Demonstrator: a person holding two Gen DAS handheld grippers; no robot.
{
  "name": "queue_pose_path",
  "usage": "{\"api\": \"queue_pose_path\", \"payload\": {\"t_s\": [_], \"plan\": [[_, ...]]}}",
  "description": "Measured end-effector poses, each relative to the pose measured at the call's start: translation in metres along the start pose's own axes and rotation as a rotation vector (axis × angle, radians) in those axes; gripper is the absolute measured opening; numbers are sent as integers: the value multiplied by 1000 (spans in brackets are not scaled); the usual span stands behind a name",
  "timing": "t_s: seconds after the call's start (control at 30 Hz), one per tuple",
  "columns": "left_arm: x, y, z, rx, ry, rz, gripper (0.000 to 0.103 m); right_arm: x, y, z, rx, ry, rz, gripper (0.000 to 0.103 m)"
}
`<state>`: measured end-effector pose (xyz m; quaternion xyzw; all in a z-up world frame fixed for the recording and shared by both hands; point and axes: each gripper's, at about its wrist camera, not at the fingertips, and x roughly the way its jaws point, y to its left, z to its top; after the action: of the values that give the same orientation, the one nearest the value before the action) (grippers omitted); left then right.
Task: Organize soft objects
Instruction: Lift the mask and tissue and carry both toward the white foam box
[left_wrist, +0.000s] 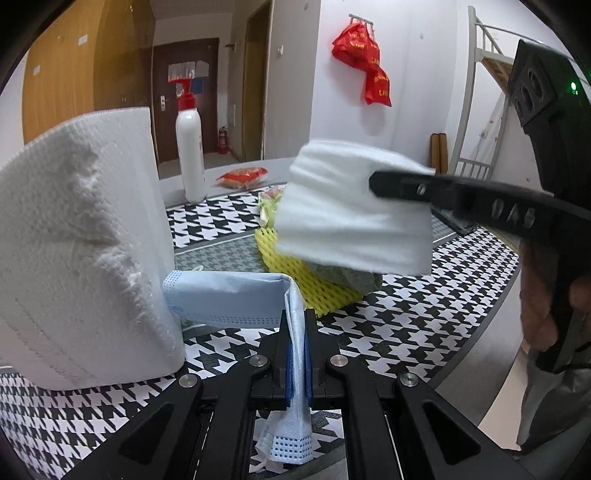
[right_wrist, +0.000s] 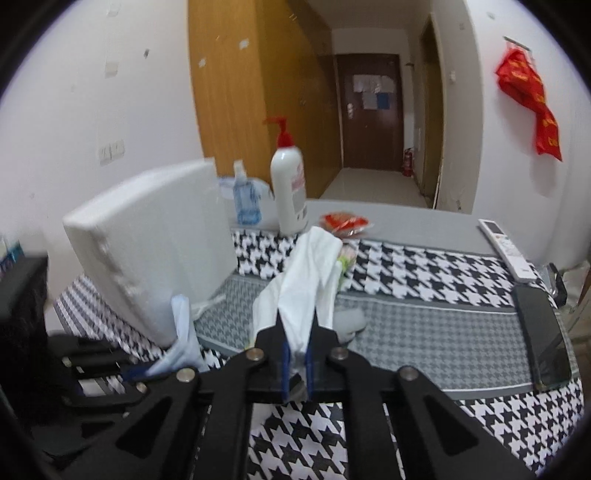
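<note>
Right wrist: blurred tissue pack (right_wrist: 155, 251).

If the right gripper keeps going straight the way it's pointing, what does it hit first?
Probably the lotion bottle, which stands straight beyond the white tissue that the right gripper holds, though depth is unclear.

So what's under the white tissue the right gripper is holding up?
Under the white tissue lies a yellow foam net with something grey on it; the tissue covers the rest.

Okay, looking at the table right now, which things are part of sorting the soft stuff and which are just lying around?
Part of the job: blue face mask, held by the left gripper; folded white tissue, held by the right gripper; big tissue pack; yellow foam net.

Lying about: pump bottle, remote control, phone.
</note>
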<state>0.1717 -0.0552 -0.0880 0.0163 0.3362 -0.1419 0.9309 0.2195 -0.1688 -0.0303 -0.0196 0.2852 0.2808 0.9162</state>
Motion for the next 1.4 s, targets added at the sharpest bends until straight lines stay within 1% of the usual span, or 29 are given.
{"api": "queue_pose_path", "payload": {"t_s": [0.07,0.17,0.23,0.43,0.63,0.87,0.97,1.2,1.4], "plan": [[-5,-2,0,8,-10,-1,5,-9,-1,3,19,-26,4,9],[-10,-3,2,11,-24,2,5,-18,-1,4,17,-49,-16,9],[-14,-4,2,12,-32,7,5,-27,-2,4,22,-75,-50,9],[-22,-8,3,20,-55,8,5,-44,-5,5,32,-110,-76,9],[-30,-11,5,31,-72,15,5,-52,-4,2,40,-118,-96,9],[-45,-17,7,47,-118,7,5,-63,-3,0,48,-136,-95,9],[-51,-19,11,56,-139,5,5,-67,-3,0,53,-142,-107,9],[-62,-24,21,73,-176,11,5,-77,2,-1,55,-172,-105,9],[-68,-29,33,90,-215,-3,5,-82,3,1,63,-190,-107,9]]}}
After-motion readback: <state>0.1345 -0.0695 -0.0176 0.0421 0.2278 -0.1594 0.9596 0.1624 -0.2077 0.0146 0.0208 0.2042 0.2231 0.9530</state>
